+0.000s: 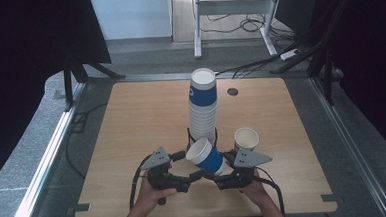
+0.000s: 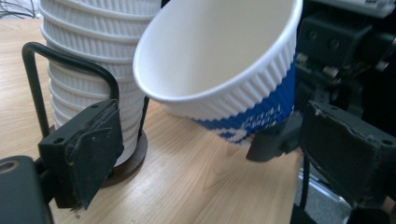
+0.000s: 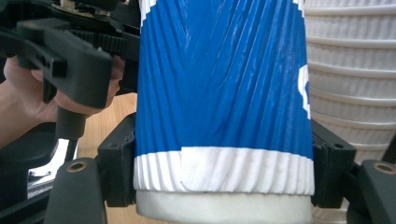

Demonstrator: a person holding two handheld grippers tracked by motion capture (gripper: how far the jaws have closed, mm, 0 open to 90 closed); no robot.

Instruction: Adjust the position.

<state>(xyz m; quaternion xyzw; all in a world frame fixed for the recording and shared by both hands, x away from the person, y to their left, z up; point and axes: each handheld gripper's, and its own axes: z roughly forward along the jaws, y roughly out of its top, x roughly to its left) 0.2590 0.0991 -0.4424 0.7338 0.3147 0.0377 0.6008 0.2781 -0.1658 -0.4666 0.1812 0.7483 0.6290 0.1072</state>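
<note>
My right gripper (image 1: 223,168) (image 3: 224,163) is shut on a blue-and-white ribbed paper cup (image 1: 207,155) (image 3: 224,93), clamping it near its base. The cup hangs tilted above the table, its open mouth (image 2: 219,51) turned toward my left gripper (image 1: 188,165) (image 2: 219,149). That gripper is open, its jaws wide apart and just short of the rim. Right behind stands a tall stack of upturned cups (image 1: 203,105) (image 2: 93,60) (image 3: 350,70) in a black wire holder (image 2: 60,60). In the right gripper view a hand (image 3: 23,102) holds the left gripper.
A single paper cup (image 1: 246,138) stands upright on the wooden table (image 1: 132,126), just right of the stack. A cable hole (image 1: 232,92) sits near the far edge. Beyond the table are white desk legs (image 1: 197,28) and floor cables (image 1: 246,25).
</note>
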